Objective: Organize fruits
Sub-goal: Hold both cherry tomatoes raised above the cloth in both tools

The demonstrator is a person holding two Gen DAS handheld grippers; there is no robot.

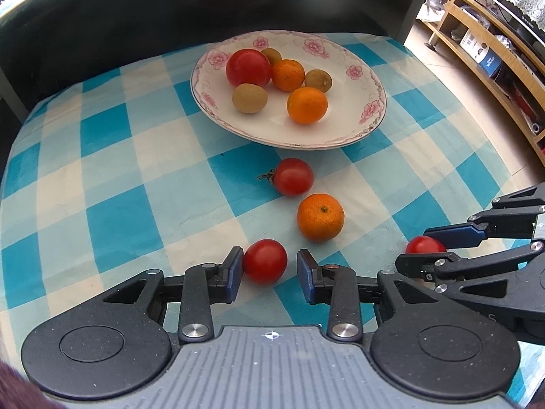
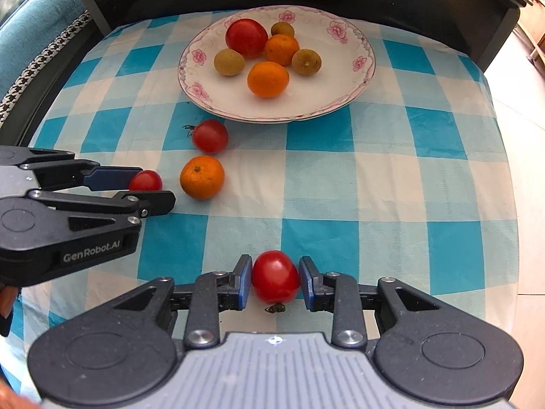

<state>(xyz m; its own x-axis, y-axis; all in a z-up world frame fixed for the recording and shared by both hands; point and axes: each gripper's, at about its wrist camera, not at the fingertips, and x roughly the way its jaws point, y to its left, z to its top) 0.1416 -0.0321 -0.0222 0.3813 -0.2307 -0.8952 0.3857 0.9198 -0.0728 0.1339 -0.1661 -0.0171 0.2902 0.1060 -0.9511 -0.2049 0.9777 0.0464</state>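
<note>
Nearest the lens in the left wrist view, the left gripper (image 1: 269, 274) points steeply down at the checked tablecloth (image 1: 112, 225). A small red tomato (image 1: 265, 261) sits between its blue pads: the left pad touches the fruit, while a gap shows at the right pad, so the jaws stand apart and nothing is clamped. The fruit appears to rest on the cloth, a posture suited either to letting go or to closing in.

In the right wrist view, the right gripper (image 2: 276, 281) is closed on a second tomato (image 2: 275, 276), with both pads pressed against its sides and the dried stem end (image 2: 275, 307) turned toward the camera. Gripping across the waist probably keeps a round fruit from slipping out.

Just beyond the left gripper lie a mandarin (image 1: 320, 217), stem scar up, and farther on a stemmed tomato (image 1: 293, 176); both are loose on the cloth and near each other.

Farthest stands the flowered plate (image 1: 361, 116), the likely collecting place. It holds a large tomato (image 1: 248, 67), two mandarins (image 1: 307, 105) and three brownish-green fruits (image 1: 249, 97), clustered toward its far side, leaving bare space at the near rim for fruit not yet gathered.

Judged from this layout, the sorting is partly done: four fruits remain off the plate.
</note>
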